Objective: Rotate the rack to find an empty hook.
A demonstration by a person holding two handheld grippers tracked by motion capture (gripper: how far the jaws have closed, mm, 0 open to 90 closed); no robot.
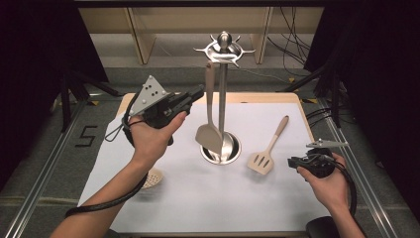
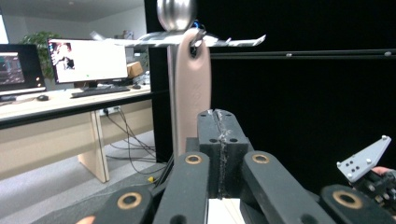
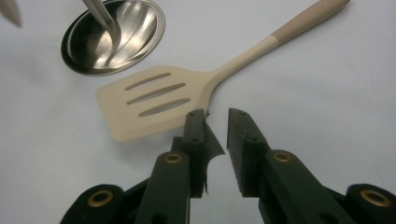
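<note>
The solid turner (image 1: 209, 130) hangs by the hole in its handle from a hook of the steel utensil stand (image 1: 222, 74), its blade down just above the stand's round base (image 1: 232, 148), which sits on the white-covered table (image 1: 198, 198). In the high view your left tongs (image 1: 198, 93) are raised level with the turner's handle, tips pointing at it from just beside it, apart from it. A slotted spatula (image 1: 269, 147) lies flat on the table to the right of the base, handle pointing away from you. Your right tongs (image 1: 293, 162) hover low near its slotted blade. A perforated skimmer (image 1: 152, 178) peeks out from under your left forearm.

In the left gripper view your left tongs (image 2: 221, 122) are pressed fully together, pad to pad, with nothing between them. Right behind their tips hangs the turner's handle (image 2: 191, 88), its hole caught on the hook under the stand's ball top (image 2: 176, 11). At the lower right edge you can see the grey plate of your other gripper (image 2: 364, 158).

In the right gripper view your right tongs (image 3: 215, 119) stand partly open with an empty gap. Their tips sit just short of the slotted spatula (image 3: 149, 100), beside where blade meets neck; whether the left tip touches its edge you cannot tell. The stand's base (image 3: 135, 32) lies beyond.
</note>
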